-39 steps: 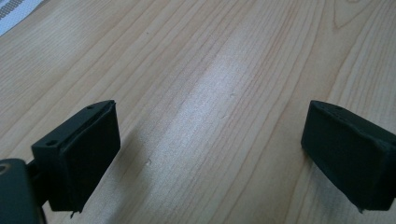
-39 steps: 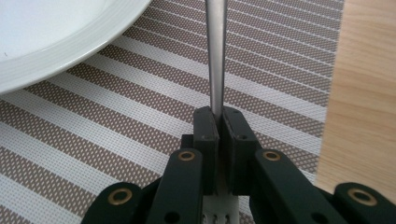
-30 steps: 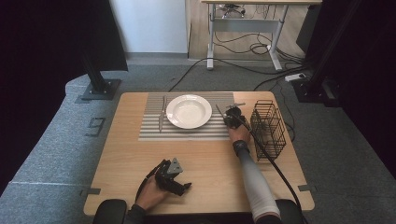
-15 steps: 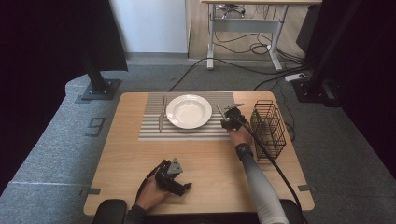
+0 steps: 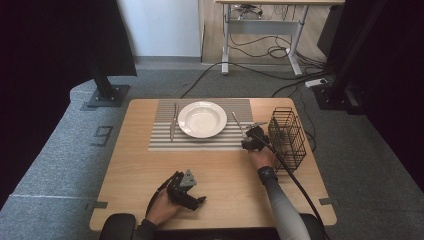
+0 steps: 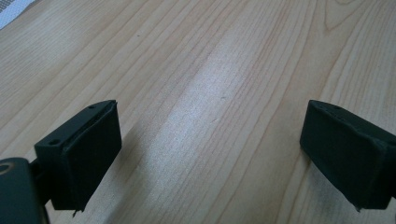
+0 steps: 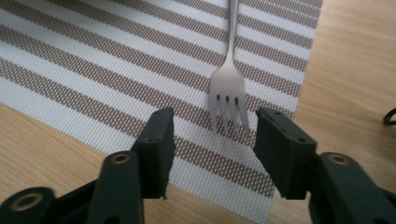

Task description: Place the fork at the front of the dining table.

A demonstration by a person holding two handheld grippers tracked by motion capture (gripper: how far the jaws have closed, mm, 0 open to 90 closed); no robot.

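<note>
A metal fork (image 7: pixel 227 88) lies on the striped placemat (image 7: pixel 70 70), its tines toward my right gripper (image 7: pixel 212 140). The jaws have just opened and eased back slightly; they stand apart with the tine tips just ahead of them and nothing pressed by the pads. In the high view this right gripper (image 5: pixel 252 139) sits at the placemat's (image 5: pixel 165 140) right near corner, beside the fork (image 5: pixel 237 123). My left gripper (image 5: pixel 189 191) rests near the table's front edge. Its jaws are wide apart over bare wood in the left gripper view (image 6: pixel 210 154).
A white plate (image 5: pixel 202 120) stands mid-mat with a knife (image 5: pixel 173 122) to its left. A black wire basket (image 5: pixel 287 135) stands just right of the right gripper. The wooden table (image 5: pixel 140 170) is ringed by grey floor, stands and cables.
The right gripper has drawn back toward the near edge, away from the fork. The left hand has kept still.
</note>
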